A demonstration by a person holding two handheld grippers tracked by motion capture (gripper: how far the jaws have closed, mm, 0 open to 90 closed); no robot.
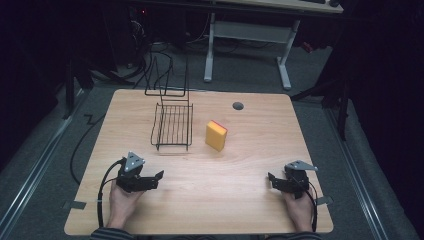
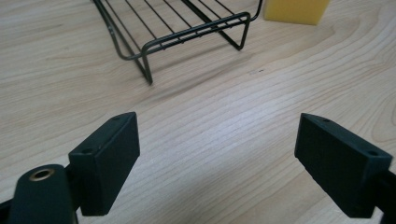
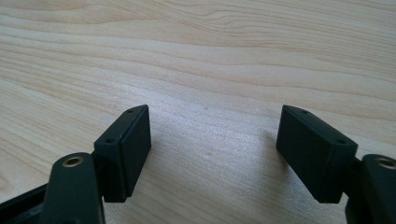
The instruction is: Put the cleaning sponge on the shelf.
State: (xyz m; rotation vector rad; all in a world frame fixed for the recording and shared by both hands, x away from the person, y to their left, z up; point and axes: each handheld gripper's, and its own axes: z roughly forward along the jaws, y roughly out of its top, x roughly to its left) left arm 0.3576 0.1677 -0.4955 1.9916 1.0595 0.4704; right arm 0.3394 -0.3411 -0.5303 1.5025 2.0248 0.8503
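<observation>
A black wire rack (image 1: 172, 125) stands on the wooden table (image 1: 250, 150) left of centre, and its near end (image 2: 187, 35) shows in the left gripper view. Just right of it a yellow sponge with a red top (image 1: 216, 135) stands on edge; its yellow side (image 2: 294, 10) shows beyond the rack. My left gripper (image 1: 159, 176) is held near the front left, pointing right toward the rack, open with nothing between its jaws (image 2: 217, 163). My right gripper (image 1: 271, 179) sits near the front right, pointing left, also open over bare wood (image 3: 215, 144).
A dark round grommet hole (image 1: 238, 105) lies near the table's far edge. Behind the table are a white desk frame (image 1: 285, 60) and cables on the floor (image 1: 150, 65). A cable trails from each gripper toward the front edge.
</observation>
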